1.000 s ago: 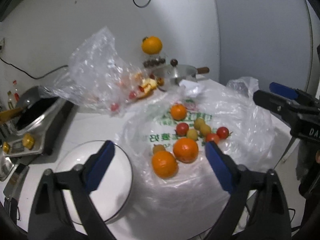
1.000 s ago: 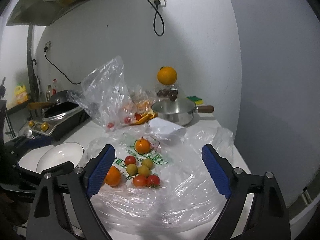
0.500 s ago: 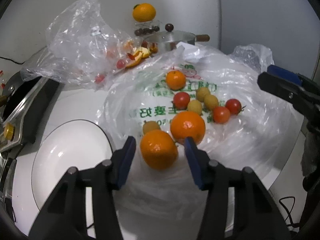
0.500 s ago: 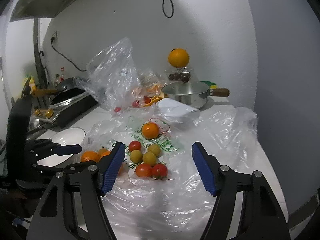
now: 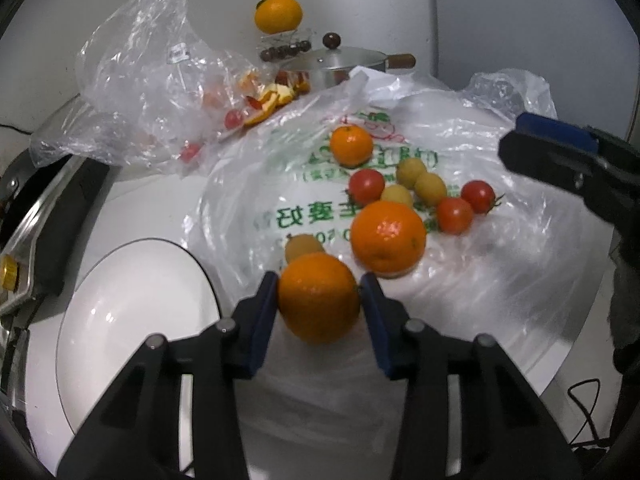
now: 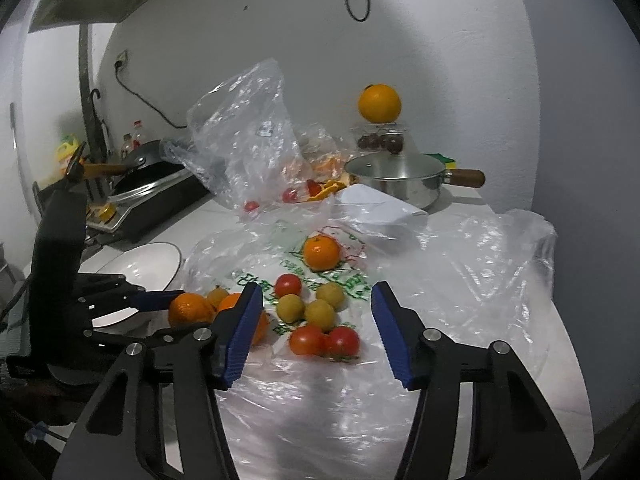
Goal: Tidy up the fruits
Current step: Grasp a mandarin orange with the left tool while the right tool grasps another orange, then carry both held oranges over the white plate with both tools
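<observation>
Your left wrist view looks steeply down past the left tool (image 5: 319, 308), close above the plastic sheet (image 5: 500, 280) on the surface. Your right wrist view sits farther back, more level, facing the rear wall (image 6: 440, 60). Both views share the fruit cluster, white plate (image 5: 132, 320) and saucepan (image 6: 400, 180).

A white countertop (image 5: 132, 200) carries everything; a flattened clear plastic bag with green print (image 5: 460, 280) covers most of its right half; a white bowl with a dark rim (image 5: 132, 320) sits on the bare surface just beside the bag's left edge; a crumpled clear bag (image 5: 140, 92) holding peel and small red fruit stands behind; a lidded steel saucepan (image 6: 394, 184) rests near the wall; a black cooktop (image 6: 160, 204) occupies the left end.
</observation>
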`<action>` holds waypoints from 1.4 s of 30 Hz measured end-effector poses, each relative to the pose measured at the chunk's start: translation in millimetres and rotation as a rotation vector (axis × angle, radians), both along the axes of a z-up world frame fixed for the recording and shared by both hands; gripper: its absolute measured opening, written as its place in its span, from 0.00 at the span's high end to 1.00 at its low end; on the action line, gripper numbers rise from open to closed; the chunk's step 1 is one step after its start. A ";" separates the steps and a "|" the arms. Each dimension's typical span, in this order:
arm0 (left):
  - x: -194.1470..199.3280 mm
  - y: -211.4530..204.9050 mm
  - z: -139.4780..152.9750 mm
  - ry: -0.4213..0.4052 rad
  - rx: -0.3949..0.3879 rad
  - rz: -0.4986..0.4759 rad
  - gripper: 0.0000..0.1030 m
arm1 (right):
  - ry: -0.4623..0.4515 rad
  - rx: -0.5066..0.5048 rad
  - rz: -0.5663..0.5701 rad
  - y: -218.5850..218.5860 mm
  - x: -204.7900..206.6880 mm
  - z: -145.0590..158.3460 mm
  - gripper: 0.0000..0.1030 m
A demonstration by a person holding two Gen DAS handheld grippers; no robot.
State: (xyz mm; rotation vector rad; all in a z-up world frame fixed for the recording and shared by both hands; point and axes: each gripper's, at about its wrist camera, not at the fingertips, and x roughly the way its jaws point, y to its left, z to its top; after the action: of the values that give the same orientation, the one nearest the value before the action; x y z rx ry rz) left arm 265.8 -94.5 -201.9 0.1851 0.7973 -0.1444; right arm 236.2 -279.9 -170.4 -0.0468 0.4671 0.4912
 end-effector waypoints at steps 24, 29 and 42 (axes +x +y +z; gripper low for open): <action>-40.9 58.0 47.4 -0.133 -0.171 -0.005 0.59 | 0.152 -0.173 0.090 84.4 29.2 -25.7 0.47; -51.3 76.3 48.7 -0.152 -0.182 0.009 0.59 | 0.135 -0.244 0.045 94.0 30.2 -31.6 0.50; -74.3 127.0 43.7 -0.185 -0.194 0.096 0.59 | 0.110 -0.334 -0.042 102.5 25.8 -38.2 0.57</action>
State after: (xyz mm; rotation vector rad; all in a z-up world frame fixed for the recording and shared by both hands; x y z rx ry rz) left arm 191.5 32.4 -158.2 -0.0229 0.6020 -0.1116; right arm 262.0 -177.4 -208.5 -0.3319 0.6533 0.3715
